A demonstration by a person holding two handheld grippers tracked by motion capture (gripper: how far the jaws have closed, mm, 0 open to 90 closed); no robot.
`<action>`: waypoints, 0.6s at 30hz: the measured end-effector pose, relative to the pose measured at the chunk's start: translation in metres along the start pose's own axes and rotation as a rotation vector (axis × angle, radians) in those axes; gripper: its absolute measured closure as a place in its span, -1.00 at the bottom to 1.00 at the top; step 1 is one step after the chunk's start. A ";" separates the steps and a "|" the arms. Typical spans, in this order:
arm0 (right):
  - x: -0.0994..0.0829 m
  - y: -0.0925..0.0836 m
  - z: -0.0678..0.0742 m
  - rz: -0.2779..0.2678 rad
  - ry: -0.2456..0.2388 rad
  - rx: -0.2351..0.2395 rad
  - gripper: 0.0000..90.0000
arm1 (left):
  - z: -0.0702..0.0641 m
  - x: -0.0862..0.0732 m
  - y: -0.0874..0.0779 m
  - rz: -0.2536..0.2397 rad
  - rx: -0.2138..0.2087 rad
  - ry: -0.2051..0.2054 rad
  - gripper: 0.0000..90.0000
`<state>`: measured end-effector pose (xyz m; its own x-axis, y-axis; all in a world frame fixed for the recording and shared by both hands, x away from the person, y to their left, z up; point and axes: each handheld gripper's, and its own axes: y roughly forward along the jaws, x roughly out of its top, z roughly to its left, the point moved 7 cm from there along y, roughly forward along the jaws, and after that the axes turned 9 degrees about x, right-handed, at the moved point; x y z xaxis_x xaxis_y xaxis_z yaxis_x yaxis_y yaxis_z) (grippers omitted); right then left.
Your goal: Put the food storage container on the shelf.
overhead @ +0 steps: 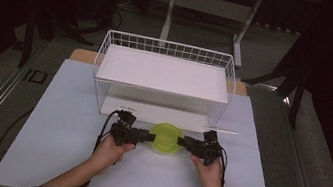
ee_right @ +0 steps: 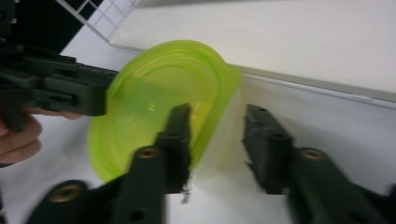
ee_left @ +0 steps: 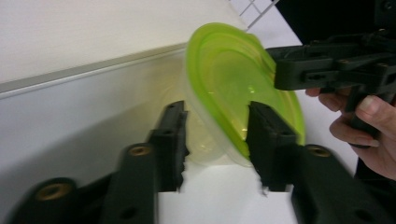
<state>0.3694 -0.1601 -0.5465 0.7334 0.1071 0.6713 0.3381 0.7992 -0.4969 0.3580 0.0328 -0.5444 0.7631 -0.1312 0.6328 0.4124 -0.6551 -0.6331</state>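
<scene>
A clear round tub with a lime-green lid (overhead: 166, 137) (ee_left: 233, 79) (ee_right: 154, 107) rests on the white table top just in front of the wire rack. My left gripper (overhead: 151, 137) (ee_left: 217, 109) reaches its left edge. One jaw lies over the lid and the other sits beside the clear wall. My right gripper (overhead: 183, 140) (ee_right: 218, 112) straddles the opposite edge, one jaw over the lid and the other with a visible gap to the wall. I see no squeeze on the tub. Each gripper view also shows the other gripper (ee_left: 278, 67) (ee_right: 105, 91) at the far rim.
A white two-level wire rack (overhead: 169, 48) stands behind the tub, and its lower shelf edge (overhead: 151, 114) is close to both grippers. The white table top (overhead: 63, 123) extends to both sides. A white strip (overhead: 222, 130) lies by the rack's right foot.
</scene>
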 end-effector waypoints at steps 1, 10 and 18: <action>0.000 0.000 0.000 0.000 0.000 0.000 0.45 | 0.000 0.000 0.000 0.000 0.000 0.000 0.46; -0.002 -0.002 0.011 -0.014 -0.031 -0.019 0.63 | -0.010 -0.010 -0.002 0.019 0.009 0.009 0.56; -0.007 -0.007 0.015 -0.005 -0.029 -0.025 0.77 | -0.020 -0.012 -0.010 -0.003 0.074 0.047 0.83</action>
<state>0.3534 -0.1578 -0.5393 0.7143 0.1205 0.6894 0.3564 0.7851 -0.5066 0.3348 0.0263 -0.5364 0.7385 -0.1656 0.6536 0.4515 -0.5985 -0.6617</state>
